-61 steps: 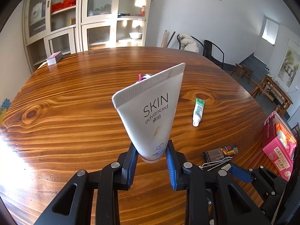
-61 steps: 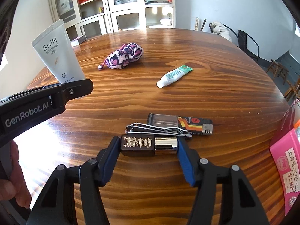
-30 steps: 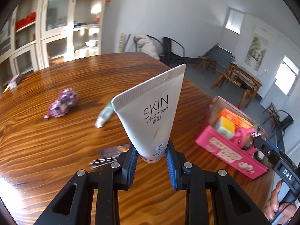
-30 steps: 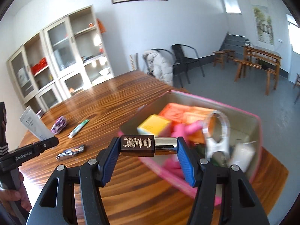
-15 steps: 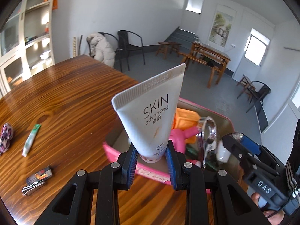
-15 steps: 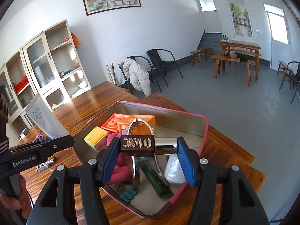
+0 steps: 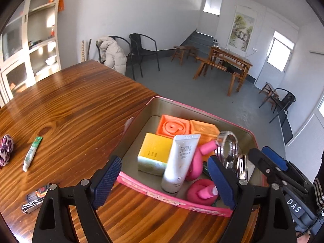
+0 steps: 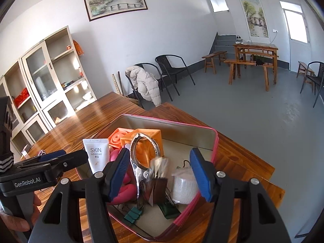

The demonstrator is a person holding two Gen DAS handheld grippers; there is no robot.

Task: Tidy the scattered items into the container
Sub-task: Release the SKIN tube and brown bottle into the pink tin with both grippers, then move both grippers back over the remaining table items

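Observation:
The pink tin sits near the table edge, holding orange blocks, a yellow box and pink pieces. My left gripper hovers over its near wall, jaws opening wide; the white SKIN tube stands loose inside the tin between them, no pad touching it. My right gripper is open over the tin. The small dark bottle is a blur below its pads, free of both. The tube shows beside the left gripper. The right gripper shows at the tin's right.
On the wooden table lie a toothpaste tube, a patterned pouch, and a lighter with nail clippers. A metal clip, white roll and green binder clips lie in the tin. The table edge runs just beyond it.
Both grippers swung from the table to above the tin. The left jaws spread and the tube dropped in. The right pads let go of the dark bottle, which is falling.

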